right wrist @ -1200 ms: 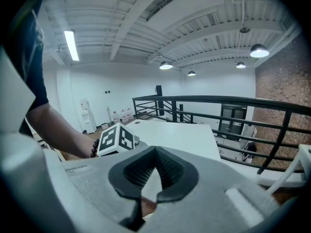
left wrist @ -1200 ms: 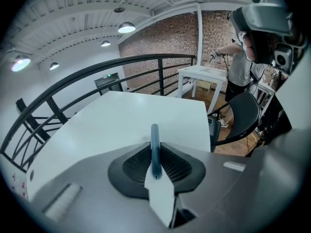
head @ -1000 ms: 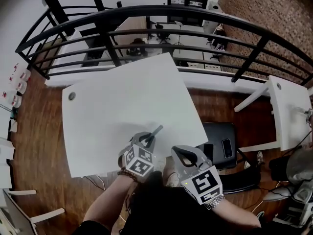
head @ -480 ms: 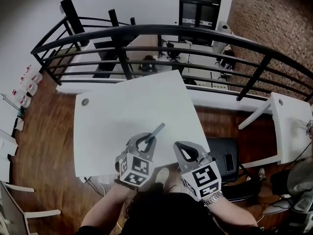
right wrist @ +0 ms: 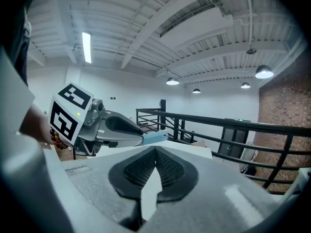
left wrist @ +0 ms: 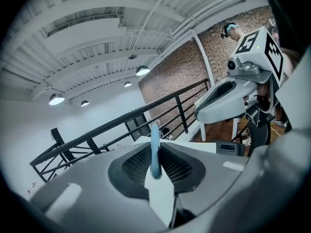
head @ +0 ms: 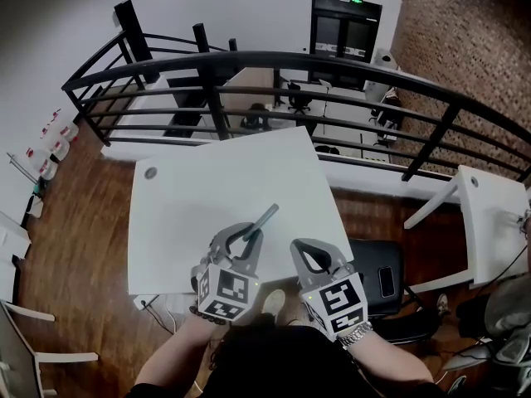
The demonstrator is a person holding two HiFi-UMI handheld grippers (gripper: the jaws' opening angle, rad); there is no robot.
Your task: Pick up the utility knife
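Now that my left gripper [head: 246,235] has risen off the table [head: 191,189], the knife [head: 265,218] hangs clear above it, clamped in my jaws and pointing forward. My right gripper [head: 305,251] is closed, empty. I judge the pick-up done.

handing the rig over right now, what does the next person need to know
The left gripper is shut on the utility knife. The knife sticks out forward past the jaws and is held in the air above the white table.
The right gripper is shut with nothing between its jaws, beside the left one.
Done: the knife is gripped and off the table.
Left: nothing of the pick-up itself, as far as the views show. Just keep the grip firm.
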